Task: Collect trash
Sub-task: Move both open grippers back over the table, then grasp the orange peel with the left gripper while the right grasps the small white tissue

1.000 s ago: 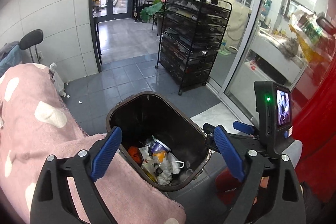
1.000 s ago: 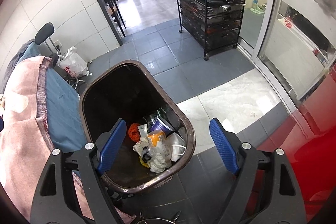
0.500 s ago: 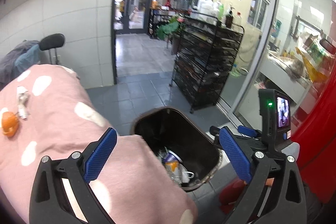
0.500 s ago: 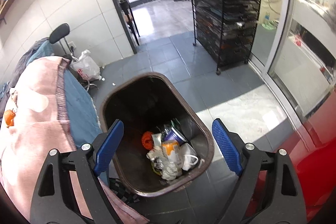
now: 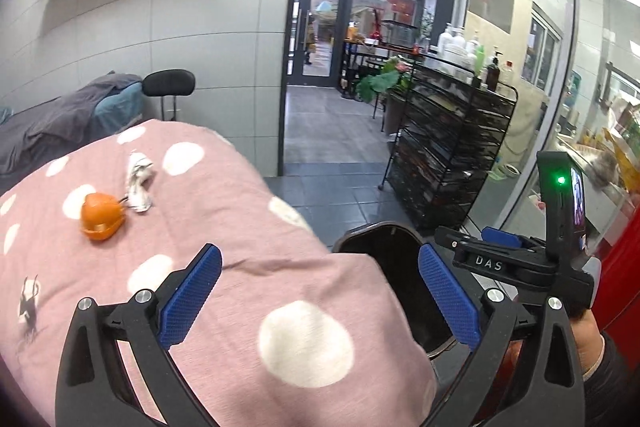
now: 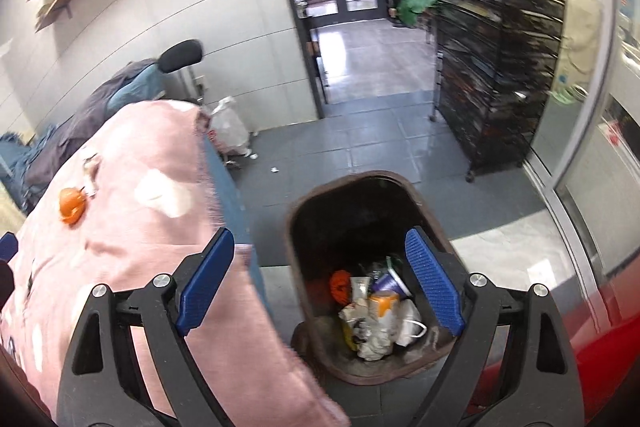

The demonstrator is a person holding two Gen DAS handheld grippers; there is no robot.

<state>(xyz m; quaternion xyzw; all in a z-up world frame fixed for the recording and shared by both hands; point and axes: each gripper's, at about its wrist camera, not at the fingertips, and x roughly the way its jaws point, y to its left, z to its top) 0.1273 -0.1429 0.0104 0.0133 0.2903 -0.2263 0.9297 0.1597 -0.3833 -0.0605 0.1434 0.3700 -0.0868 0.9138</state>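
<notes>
An orange peel (image 5: 101,217) and a crumpled white tissue (image 5: 138,183) lie on a pink blanket with white dots (image 5: 240,227), to the upper left of my left gripper (image 5: 319,253). That gripper is open and empty above the blanket. My right gripper (image 6: 320,235) is open too, with nothing between its blue pads, over the near side of a brown bin (image 6: 296,227). Inside the bin sits trash (image 6: 376,311): wrappers, a cup, a mask. The right view also has the peel (image 6: 72,211) and tissue (image 6: 90,173) far left. The blanket hides most of the bin (image 5: 384,227) in the left view.
A black wire rack (image 5: 448,147) with bottles on top stands right of the doorway. A white plastic bag (image 6: 230,129) sits on the grey tile floor by the wall. A red surface (image 6: 580,347) and a glass wall close the right side. A black headrest (image 5: 169,83) rises behind the bed.
Both views rose and swung left. The blanket with the peel and tissue came into sight, and the bin slid toward the lower right. The left jaws spread a little wider.
</notes>
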